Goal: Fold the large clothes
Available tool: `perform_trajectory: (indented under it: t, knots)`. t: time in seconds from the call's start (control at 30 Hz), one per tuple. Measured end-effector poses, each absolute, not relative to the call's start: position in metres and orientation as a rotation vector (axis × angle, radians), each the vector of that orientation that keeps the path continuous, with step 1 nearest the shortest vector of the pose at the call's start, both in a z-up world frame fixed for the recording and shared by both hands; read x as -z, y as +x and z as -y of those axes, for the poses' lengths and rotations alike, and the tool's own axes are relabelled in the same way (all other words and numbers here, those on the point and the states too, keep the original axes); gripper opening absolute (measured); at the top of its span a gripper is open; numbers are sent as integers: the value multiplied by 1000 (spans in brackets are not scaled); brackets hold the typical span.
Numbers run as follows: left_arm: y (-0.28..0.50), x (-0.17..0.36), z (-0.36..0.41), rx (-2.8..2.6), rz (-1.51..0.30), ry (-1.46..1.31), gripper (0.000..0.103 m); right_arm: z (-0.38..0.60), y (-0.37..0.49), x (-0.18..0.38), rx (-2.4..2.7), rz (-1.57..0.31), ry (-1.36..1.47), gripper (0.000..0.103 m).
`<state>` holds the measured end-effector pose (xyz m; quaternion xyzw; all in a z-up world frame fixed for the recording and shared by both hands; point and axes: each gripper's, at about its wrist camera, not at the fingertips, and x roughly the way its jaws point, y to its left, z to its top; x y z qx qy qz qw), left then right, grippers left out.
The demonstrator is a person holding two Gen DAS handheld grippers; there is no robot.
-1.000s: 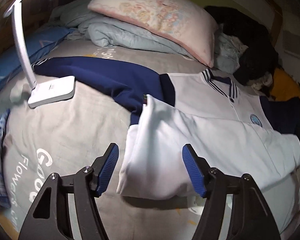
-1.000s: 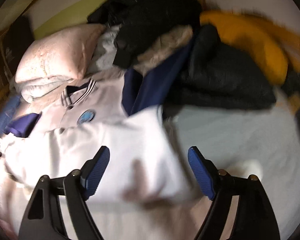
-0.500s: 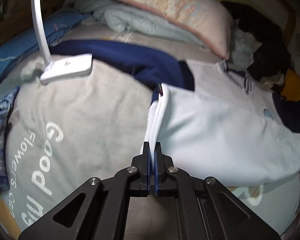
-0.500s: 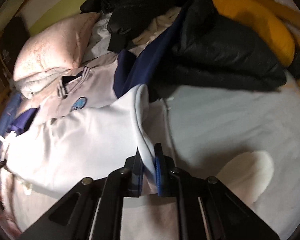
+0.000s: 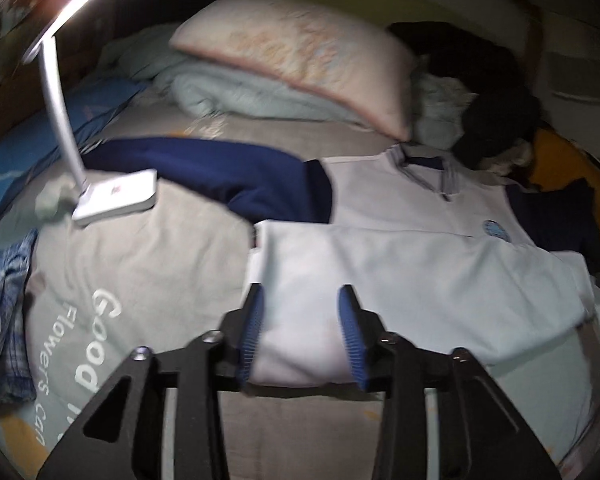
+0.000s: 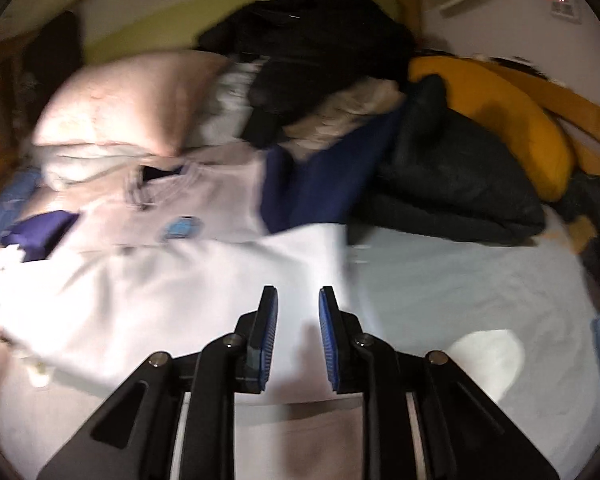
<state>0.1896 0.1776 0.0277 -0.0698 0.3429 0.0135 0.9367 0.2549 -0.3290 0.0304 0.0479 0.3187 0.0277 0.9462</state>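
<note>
I have just let go: my left gripper (image 5: 300, 330) and right gripper (image 6: 298, 336) have been opening, both spread now. The white jacket (image 5: 400, 272) lies on the bed (image 5: 140, 248), bottom folded up. Sleeves come next, I think.

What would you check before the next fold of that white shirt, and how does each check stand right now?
1. Left gripper has let go: ok, its jaws have just been opening and stand apart over the shirt.
2. Right gripper has let go: ok, jaws opening, a narrow gap.
3. Bottom half folded up: ok, the hem lies just below the badge.
4. Blue sleeve tucked in: not ok, it lies spread out.
5. Lamp clear of sleeve: cannot tell.
</note>
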Motion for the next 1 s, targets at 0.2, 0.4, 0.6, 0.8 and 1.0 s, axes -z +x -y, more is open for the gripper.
perform_trajectory:
  t: [0.2,0.4,0.6,0.8,1.0]
  knots:
    - [187,-22,-119,96,-734,4,87,278,250,-28,-216,-694,-36,78]
    - [195,14,-70,148,-809,216,96,224,237,-1,-273,-727,-280,93]
    - [205,41,-49,96,-826,348,101,200,227,26,-248,-735,-467,97]
    - [222,65,-58,-76,-803,404,103,204,247,44,-41,-656,-598,99]
    - [246,68,-124,-179,-824,126,82,248,280,36,148,-671,-474,95]
